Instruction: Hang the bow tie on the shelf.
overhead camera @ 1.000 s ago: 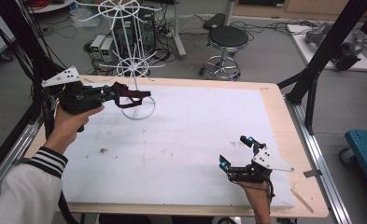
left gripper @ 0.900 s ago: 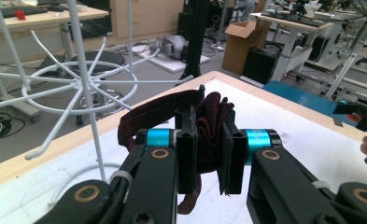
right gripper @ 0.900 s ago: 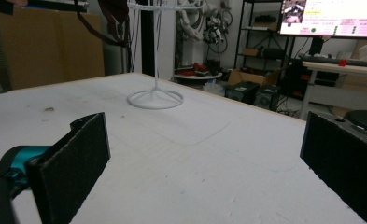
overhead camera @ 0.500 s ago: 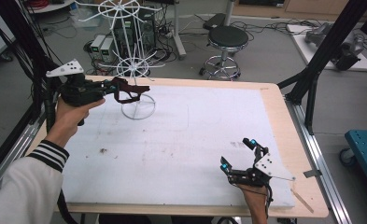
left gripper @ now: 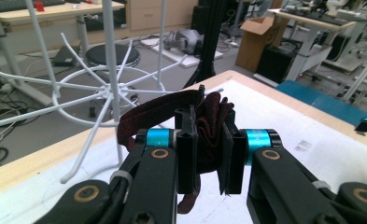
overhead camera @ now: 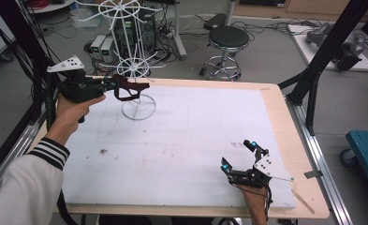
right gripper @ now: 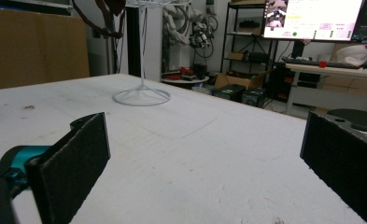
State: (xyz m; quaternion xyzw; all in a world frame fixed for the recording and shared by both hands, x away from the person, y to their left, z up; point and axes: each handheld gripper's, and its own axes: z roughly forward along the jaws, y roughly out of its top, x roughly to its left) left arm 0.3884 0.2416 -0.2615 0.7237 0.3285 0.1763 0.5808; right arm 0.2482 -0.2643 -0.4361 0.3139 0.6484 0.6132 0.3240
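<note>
A dark red fabric band (left gripper: 208,119) is bunched between the jaws of my left gripper (left gripper: 209,144), which is shut on it; one loop sticks out to the left. In the high view the left gripper (overhead camera: 116,87) hovers level at the table's far left, and the band (overhead camera: 134,89) reaches toward the white wire rack (overhead camera: 136,70), just under its lower ring of spokes. That rack (left gripper: 107,88) stands close ahead in the left gripper view. My right gripper (overhead camera: 238,154) rests open at the near right on the white mat, its pads (right gripper: 78,156) wide apart with nothing between them.
The rack's round base (right gripper: 141,97) stands on the white mat (overhead camera: 195,126) at the far left. Beyond the table's wooden edge (overhead camera: 284,112) are a black stool (overhead camera: 227,40), cables and black frame posts (overhead camera: 322,51). A monitor (right gripper: 312,18) glows behind the table.
My left gripper has risen slightly with the band, nearer the rack's lower spokes. The right gripper has shifted a touch toward the near edge and stays open.
</note>
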